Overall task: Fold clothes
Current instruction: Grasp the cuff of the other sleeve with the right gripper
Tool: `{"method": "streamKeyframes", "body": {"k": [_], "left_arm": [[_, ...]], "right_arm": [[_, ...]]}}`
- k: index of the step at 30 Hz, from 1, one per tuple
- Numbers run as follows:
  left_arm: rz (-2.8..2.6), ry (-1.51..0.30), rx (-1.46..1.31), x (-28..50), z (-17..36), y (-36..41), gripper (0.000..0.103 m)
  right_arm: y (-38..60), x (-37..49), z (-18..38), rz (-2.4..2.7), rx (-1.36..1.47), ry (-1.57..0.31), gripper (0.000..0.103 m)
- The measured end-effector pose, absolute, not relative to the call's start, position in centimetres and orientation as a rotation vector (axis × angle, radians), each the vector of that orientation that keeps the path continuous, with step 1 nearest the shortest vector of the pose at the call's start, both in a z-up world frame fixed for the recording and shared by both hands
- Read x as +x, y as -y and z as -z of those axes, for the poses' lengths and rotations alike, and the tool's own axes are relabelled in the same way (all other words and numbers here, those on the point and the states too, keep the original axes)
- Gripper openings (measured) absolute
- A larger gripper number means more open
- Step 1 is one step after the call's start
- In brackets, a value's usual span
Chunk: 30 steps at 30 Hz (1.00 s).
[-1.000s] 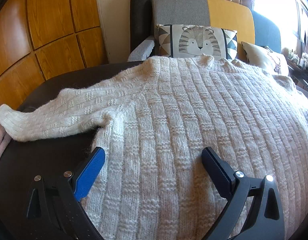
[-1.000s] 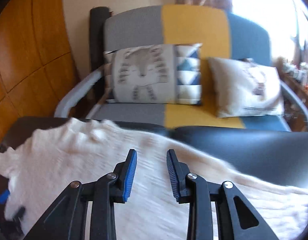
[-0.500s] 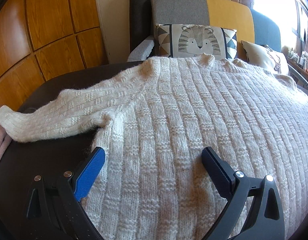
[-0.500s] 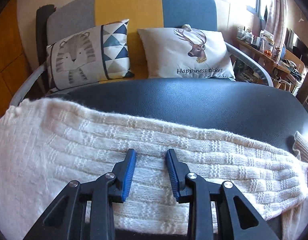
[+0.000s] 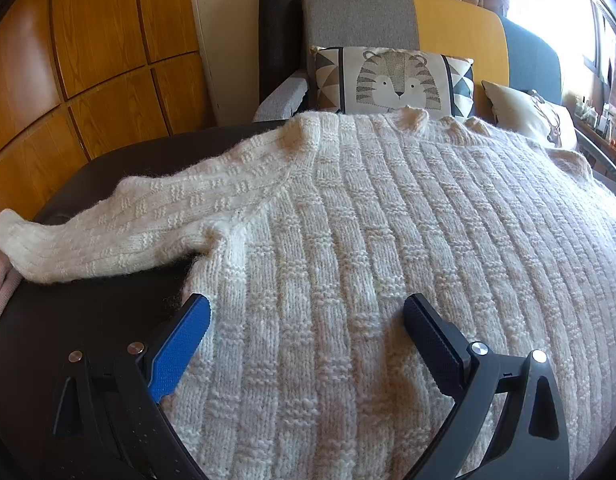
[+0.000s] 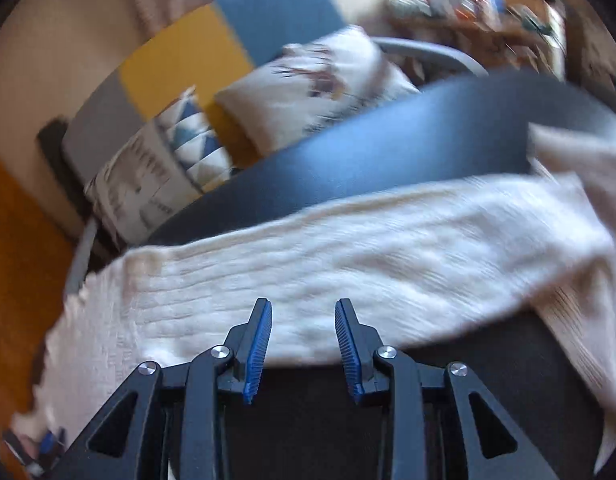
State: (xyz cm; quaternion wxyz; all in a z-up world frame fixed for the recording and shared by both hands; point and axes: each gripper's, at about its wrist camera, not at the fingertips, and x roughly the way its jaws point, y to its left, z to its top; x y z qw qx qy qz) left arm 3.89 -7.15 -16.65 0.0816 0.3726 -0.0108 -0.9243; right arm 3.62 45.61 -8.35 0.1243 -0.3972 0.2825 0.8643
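Close in front of me the cream knitted sweater (image 5: 388,240) lies flat across the dark table (image 5: 88,312), one sleeve (image 5: 120,228) stretched left. My left gripper (image 5: 306,308) gapes wide over its lower body, gripping nothing. My right gripper (image 6: 303,322) stands partly apart and opening, empty, above the other sleeve (image 6: 348,264). Beyond, a tiger cushion (image 5: 392,80) sits on the sofa (image 5: 360,16).

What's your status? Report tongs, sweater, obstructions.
Left tongs open over sweater, gripping nothing. Right tongs opening above sleeve, empty. Nothing blocking.
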Motion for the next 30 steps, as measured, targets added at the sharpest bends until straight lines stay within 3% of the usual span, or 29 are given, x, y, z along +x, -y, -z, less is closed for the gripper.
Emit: {"method": "streamKeyframes", "body": {"k": [8,15,23,26,30], "left_arm": [[2.762,0.035,1.114,3.8,16.7,7.2,0.100],[2.759,0.054,1.109,3.8,16.7,7.1,0.099],[2.760,0.056,1.109,3.9,16.7,7.1,0.099],[2.760,0.055,1.110,3.9,16.7,7.1,0.100],[2.762,0.052,1.110,3.9,16.7,7.1,0.100]], "right_arm": [[-53.4,11.3,8.8,-2.263,-0.956,-1.167,0.033],[-56.6,12.8,10.7,-2.122,-0.883,-1.392,0.033],[-58.5,11.8,11.7,-2.057,-0.791,-1.395,0.033],[-58.5,11.7,11.9,-2.060,-0.758,-1.371,0.019],[-58.2,11.5,11.2,-2.075,-0.740,-1.337,0.011]]}}
